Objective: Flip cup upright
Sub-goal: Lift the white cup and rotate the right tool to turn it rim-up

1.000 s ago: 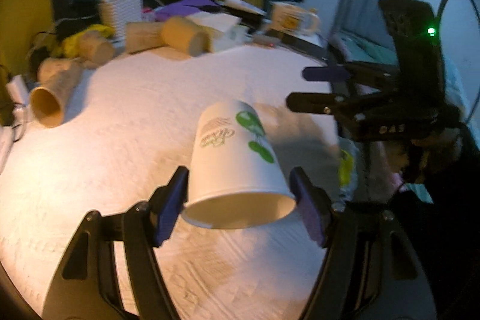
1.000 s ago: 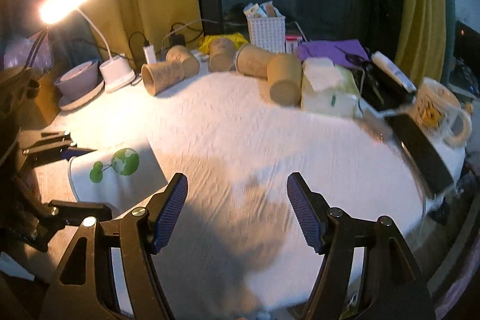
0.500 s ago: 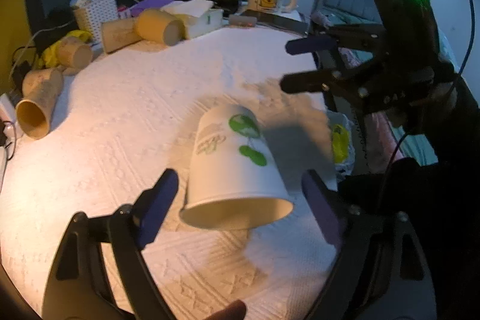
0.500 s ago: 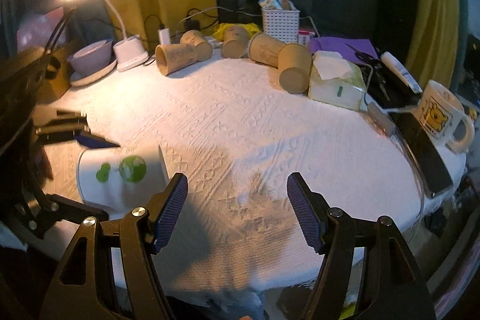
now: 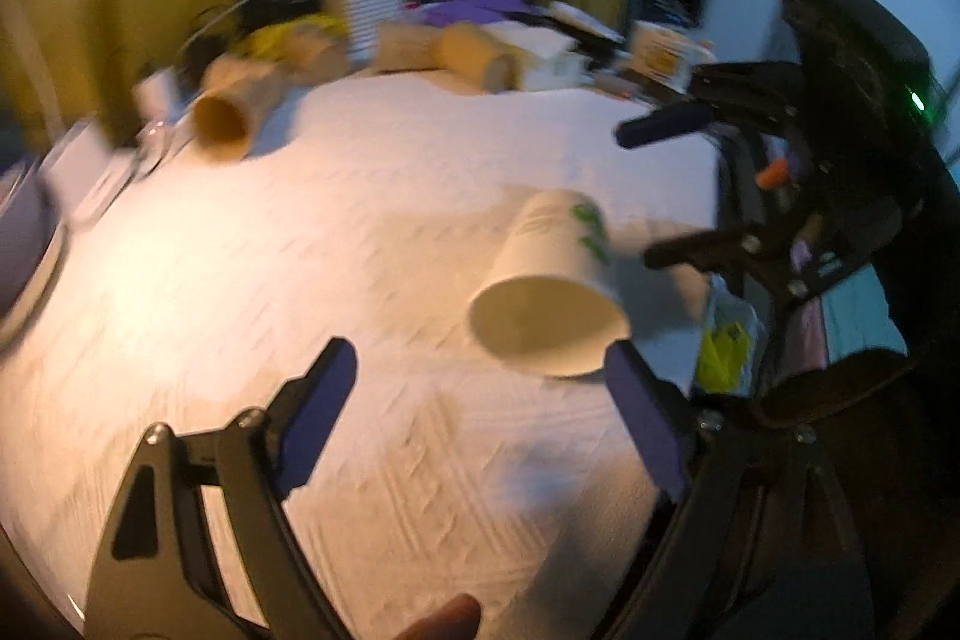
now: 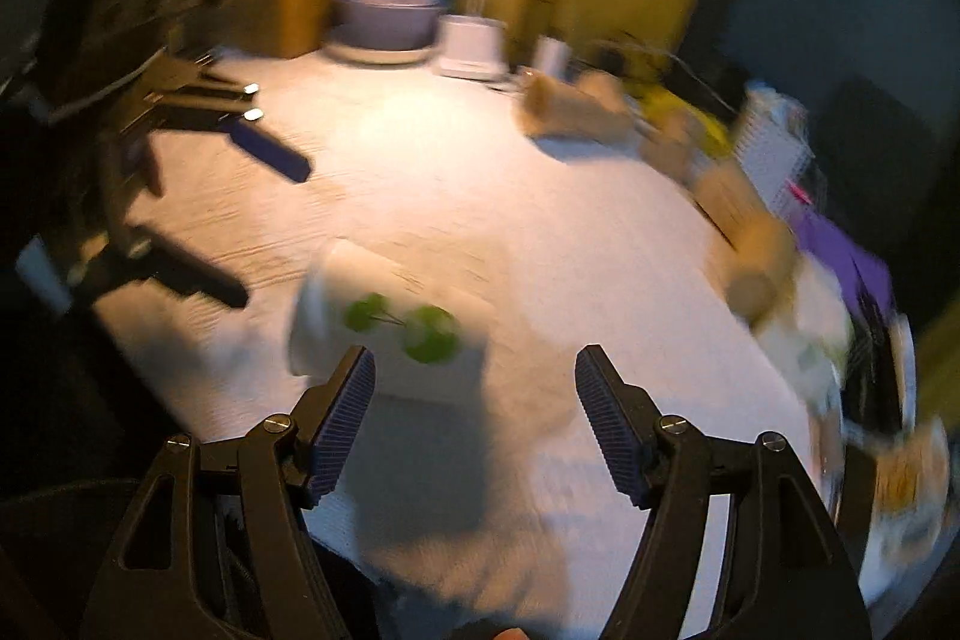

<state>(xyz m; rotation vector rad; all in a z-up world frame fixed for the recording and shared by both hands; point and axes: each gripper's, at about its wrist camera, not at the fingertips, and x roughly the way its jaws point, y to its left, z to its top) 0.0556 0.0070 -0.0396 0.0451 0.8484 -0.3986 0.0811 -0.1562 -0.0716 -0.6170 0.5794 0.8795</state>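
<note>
Left wrist view: left gripper [image 5: 480, 400] spread wide, holding nothing; white paper cup [image 5: 555, 289] on its side on white tablecloth [image 5: 270, 268], mouth toward camera, just beyond right finger.

Right wrist view: right gripper [image 6: 474, 415] spread wide, empty; cup [image 6: 393, 325] beyond left finger, blurred.

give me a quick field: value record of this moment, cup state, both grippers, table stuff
cup: white paper cup with green leaf print, lying on its side, mouth toward the left wrist camera
cup upright: no
left gripper: open, empty, cup just ahead near its right finger
right gripper: open, empty, cup just beyond its left finger
surface: white tablecloth
back edge: brown paper cups lying on their sides, white basket, mug
image quality: both views motion-blurred
</note>
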